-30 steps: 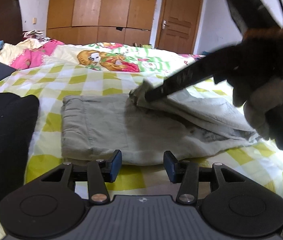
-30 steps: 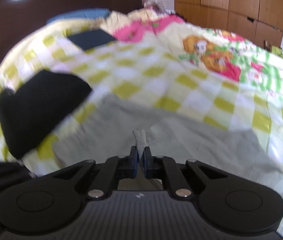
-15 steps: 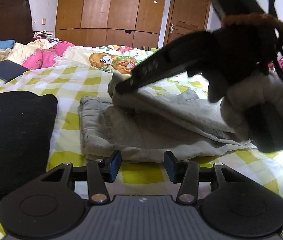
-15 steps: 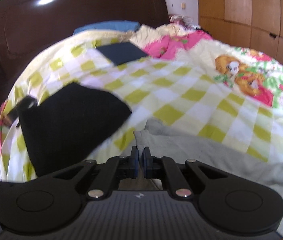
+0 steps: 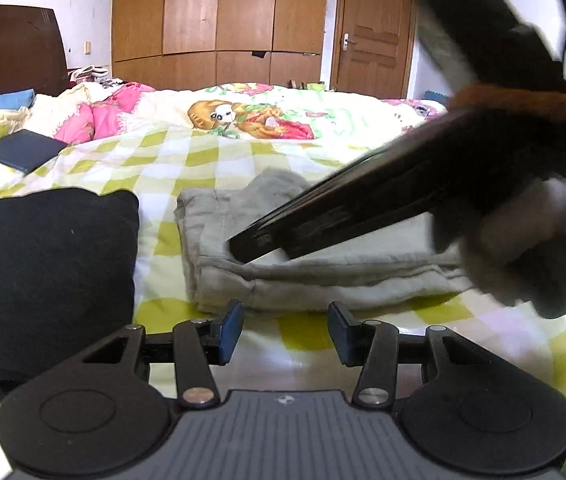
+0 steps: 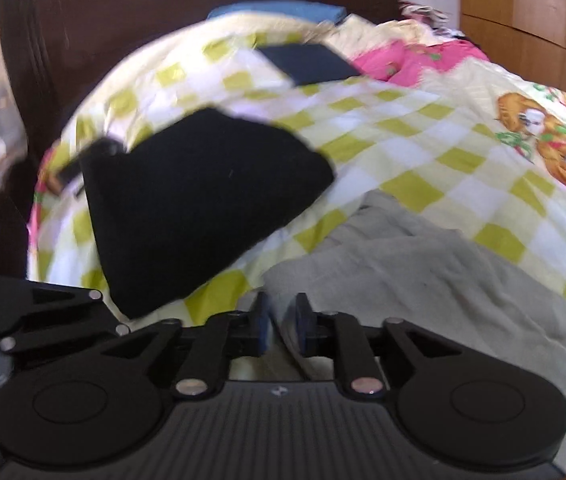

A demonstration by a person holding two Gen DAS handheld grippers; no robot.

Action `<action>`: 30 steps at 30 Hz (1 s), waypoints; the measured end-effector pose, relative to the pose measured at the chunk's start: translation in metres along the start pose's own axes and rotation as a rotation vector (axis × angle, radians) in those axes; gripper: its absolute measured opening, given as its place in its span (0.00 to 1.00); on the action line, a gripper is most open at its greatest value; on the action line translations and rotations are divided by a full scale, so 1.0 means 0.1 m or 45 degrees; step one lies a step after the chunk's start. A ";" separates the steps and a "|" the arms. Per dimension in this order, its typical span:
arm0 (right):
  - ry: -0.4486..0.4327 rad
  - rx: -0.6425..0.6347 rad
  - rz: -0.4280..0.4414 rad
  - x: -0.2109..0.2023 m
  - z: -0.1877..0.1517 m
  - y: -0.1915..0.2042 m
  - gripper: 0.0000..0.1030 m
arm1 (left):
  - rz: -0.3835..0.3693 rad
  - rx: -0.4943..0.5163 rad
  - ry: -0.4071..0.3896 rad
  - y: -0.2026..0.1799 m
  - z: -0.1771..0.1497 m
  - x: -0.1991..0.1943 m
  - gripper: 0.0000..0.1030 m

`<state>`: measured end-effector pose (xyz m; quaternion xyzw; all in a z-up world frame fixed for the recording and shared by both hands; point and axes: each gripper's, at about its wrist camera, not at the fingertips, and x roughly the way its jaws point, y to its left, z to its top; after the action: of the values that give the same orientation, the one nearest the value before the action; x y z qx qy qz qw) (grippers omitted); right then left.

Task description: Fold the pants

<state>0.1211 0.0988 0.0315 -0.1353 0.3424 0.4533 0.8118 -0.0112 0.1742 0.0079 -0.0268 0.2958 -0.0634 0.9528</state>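
Folded pants [image 5: 323,276] lay on the bed [image 5: 211,160], near edge just beyond the left tool [image 5: 283,330], a black cloth [image 5: 43,276] just to their left. Left tool: held apart and empty over the checked sheet, short of the pants, likely parked there to leave the right hand room. Right tool [image 5: 243,246]: reached in from the right, tips low over the top layer near the left fold; from its own view [image 6: 281,322], jaws had just been opening, a narrow gap showing between the pads. No cloth clearly pinched there, though blur hid the detail. Judged as a release: top layer carried over to the left and let down so the edges stacked. Stack looked doubled, with a rumpled lump at the far left corner, so probably some smoothing left. A dark book [image 5: 23,152] lay far left, well apart from the pants.
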 end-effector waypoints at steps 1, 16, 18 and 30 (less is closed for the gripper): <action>-0.015 0.033 -0.005 -0.10 0.00 -0.07 0.36 | -0.012 -0.017 -0.012 0.03 0.05 -0.02 0.58; 0.377 0.242 0.425 0.66 0.58 -1.56 0.52 | 0.113 0.041 -0.008 -0.29 0.25 0.70 0.63; 0.442 0.199 0.555 0.65 0.59 -1.50 0.52 | 0.109 0.047 0.026 -0.32 0.17 0.77 0.63; 0.389 -0.084 0.644 0.82 0.82 -0.96 0.24 | 0.082 0.024 0.032 -0.37 0.07 0.89 0.63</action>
<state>0.2651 0.1421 0.0275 -0.1388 0.4685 0.6263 0.6074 0.0614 0.1253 -0.0328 -0.0075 0.3079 -0.0357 0.9507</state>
